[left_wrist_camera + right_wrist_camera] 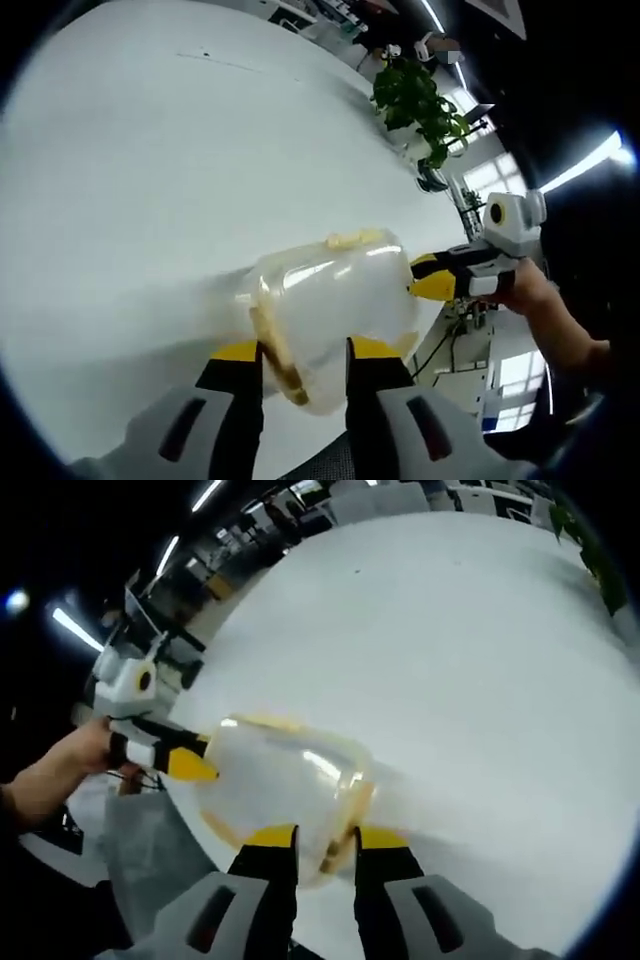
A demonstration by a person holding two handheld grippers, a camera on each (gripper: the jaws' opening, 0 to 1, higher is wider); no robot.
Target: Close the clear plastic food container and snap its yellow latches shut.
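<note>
Rounded clear plastic container (335,300) with yellow latches over glossy white table (150,180); left gripper (305,355) and right gripper (325,842) each clamp one end.

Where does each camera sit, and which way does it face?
Left gripper view: rides the left gripper, facing along its jaws at the clear container; a hand holds the right gripper.
Right gripper view: rides the right gripper, facing the container; a hand holds the left gripper.
Shared: container, white table.

Office: desks (480,495), ceiling strip lights (205,495)
</note>
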